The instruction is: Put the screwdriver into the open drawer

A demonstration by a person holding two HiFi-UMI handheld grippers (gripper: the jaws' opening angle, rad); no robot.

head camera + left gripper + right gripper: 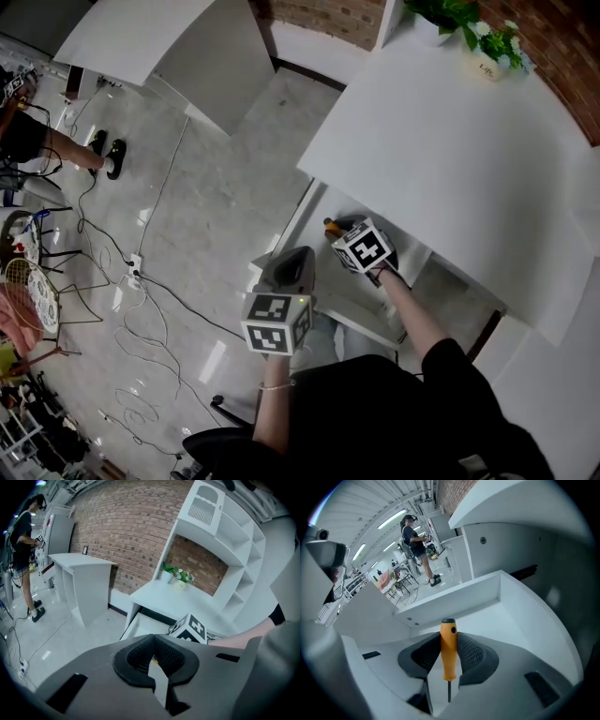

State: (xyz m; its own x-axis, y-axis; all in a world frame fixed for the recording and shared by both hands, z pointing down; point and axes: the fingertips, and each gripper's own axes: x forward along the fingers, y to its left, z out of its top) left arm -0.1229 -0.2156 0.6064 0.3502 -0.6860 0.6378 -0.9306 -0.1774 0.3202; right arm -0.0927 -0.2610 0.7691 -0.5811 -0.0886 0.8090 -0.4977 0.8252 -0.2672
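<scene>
Your right gripper (449, 639) has its jaws closed on the screwdriver (449, 654). The dark ribbed pads press on either side of the orange handle. The butt of the handle points away from the gripper, and the thin metal shaft runs back between the jaws toward your hand.

The gripper points down into the open drawer (511, 620), a white one pulled out from under the white table (450, 141). The screwdriver sits just above the drawer's floor. No view shows whether its tip or handle touches that floor. In the head view, the orange handle shows just past the right gripper's marker cube (362, 247), inside the drawer's walls.

Your left gripper (153, 639) hangs on the near side of the drawer, above the floor and apart from the right gripper. Its jaws are together at the tips, with nothing held between them. It looks toward the drawer front and the right gripper's cube.

A potted plant (448, 13) stands at the far edge of the table against the brick wall. Cables (141, 319) trail across the glossy floor, and a second white table (159, 37) stands further off. Another person (22, 536) stands near it.
</scene>
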